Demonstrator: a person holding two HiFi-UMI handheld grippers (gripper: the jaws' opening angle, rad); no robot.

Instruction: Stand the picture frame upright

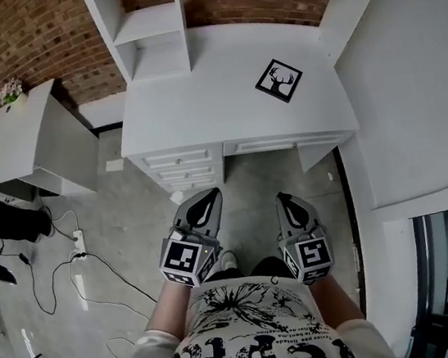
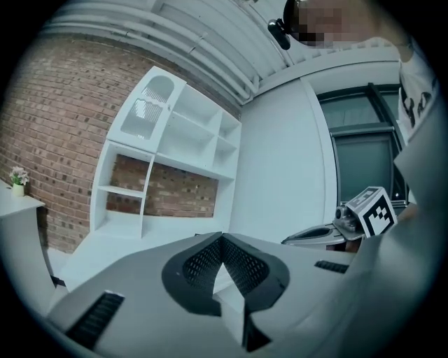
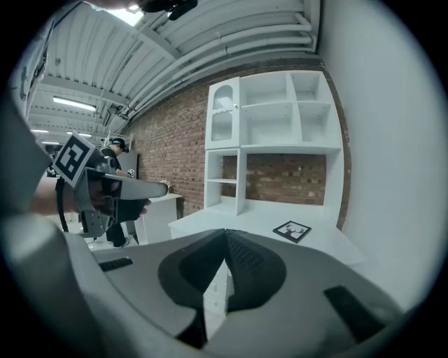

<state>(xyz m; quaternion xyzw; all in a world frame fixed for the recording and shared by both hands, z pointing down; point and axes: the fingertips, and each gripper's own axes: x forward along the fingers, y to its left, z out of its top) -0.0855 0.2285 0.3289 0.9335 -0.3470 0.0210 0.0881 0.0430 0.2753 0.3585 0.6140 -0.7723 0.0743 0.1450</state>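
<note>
Picture frame point(image 1: 279, 80) lies flat near the white tabletop's point(image 1: 189, 108) right edge, left claw point(image 1: 205, 201) and right claw point(image 1: 287, 202) both closed on nothing, well short of its front edge

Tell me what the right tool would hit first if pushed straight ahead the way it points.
Probably the front edge of the white desk, short of the picture frame lying flat on it. The right tool has open floor until then, though depth is unclear.

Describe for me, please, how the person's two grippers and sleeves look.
The left gripper and right gripper are pale grey wedge-shaped shells with dark meshed pads, each bearing a white cube with black square markers. The person wears a short-sleeved light T-shirt with black print.
</note>
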